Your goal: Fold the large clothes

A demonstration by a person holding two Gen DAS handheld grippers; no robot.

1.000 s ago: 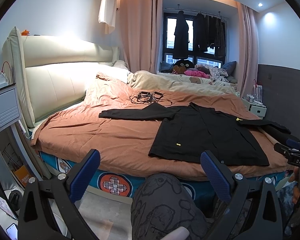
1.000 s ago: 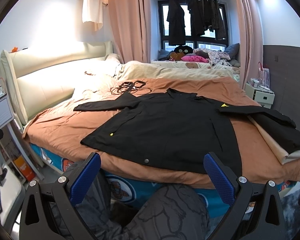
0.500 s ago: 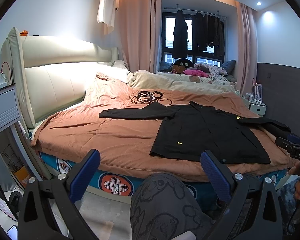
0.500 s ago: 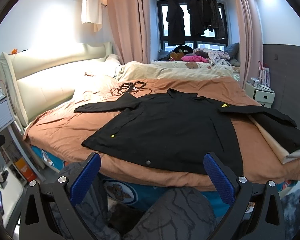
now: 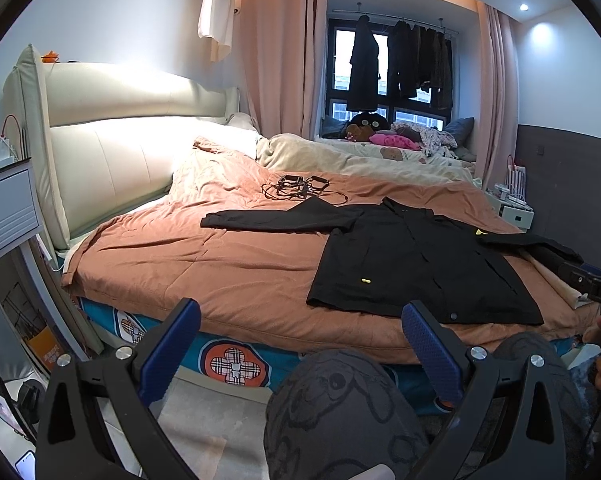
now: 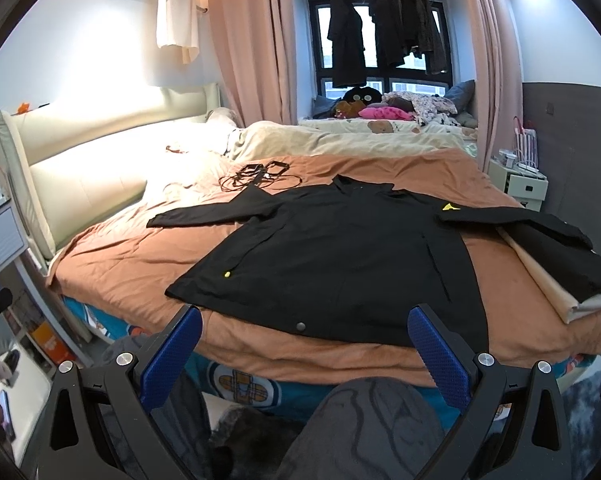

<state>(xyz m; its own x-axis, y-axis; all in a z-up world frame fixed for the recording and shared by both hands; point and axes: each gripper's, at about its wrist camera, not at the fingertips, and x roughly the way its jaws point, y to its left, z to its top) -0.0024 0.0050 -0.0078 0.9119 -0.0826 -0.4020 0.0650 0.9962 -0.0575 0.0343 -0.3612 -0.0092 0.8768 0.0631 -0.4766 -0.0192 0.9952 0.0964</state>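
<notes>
Both blue-padded grippers, left (image 5: pixel 300 344) and right (image 6: pixel 305 346), gape empty before the limp, soft black jacket (image 6: pixel 340 256), best pinched at its hem corners near the rust-brown quilted bed's (image 6: pixel 140 256) front edge.

Jacket (image 6: pixel 340 256): black, with small yellow marks. Bedspread (image 5: pixel 228 256): rust orange. Mattress side (image 5: pixel 236 360): teal, bearing orange-and-white roundels with a plaid cross. Headboard (image 5: pixel 112 148): cream. Curtains (image 6: pixel 252 48): pink. Gripper fingers (image 6: pixel 168 360): blue dimpled pads on black frames. Trousers (image 5: pixel 340 412): dark grey, line-patterned.
</notes>
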